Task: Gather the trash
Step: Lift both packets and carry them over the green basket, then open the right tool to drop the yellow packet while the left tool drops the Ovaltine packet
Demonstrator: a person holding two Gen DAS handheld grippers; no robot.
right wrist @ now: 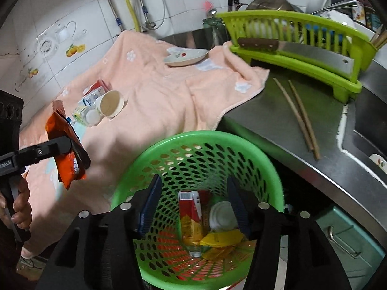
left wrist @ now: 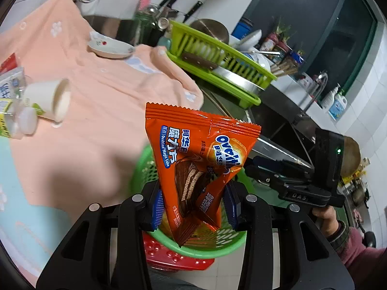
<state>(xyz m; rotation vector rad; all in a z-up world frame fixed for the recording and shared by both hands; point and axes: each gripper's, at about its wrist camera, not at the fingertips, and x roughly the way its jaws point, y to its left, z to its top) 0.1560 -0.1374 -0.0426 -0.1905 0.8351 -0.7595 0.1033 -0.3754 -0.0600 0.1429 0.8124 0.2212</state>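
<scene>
The left gripper (left wrist: 192,205) pinches an orange foil snack wrapper (left wrist: 196,159) above the green perforated plastic basket (right wrist: 193,145); the right gripper (right wrist: 193,207) hangs spread and empty over it. Inside lie a red-and-yellow carton (right wrist: 191,217) and yellow wrapper (right wrist: 222,241). A paper cup (right wrist: 110,104) and cartons (right wrist: 90,95) remain near the peach towel's (right wrist: 157,96) left edge.

Peach towel (right wrist: 157,101) covered the steel desk (right wrist: 285,125). Small dish (right wrist: 186,58) sat on the towel's far edge. 2 chopsticks (right wrist: 300,118) lay on bare steel beside the towel. Lime dish rack (right wrist: 290,48) held a cleaver (right wrist: 302,50), with bowls behind it.
</scene>
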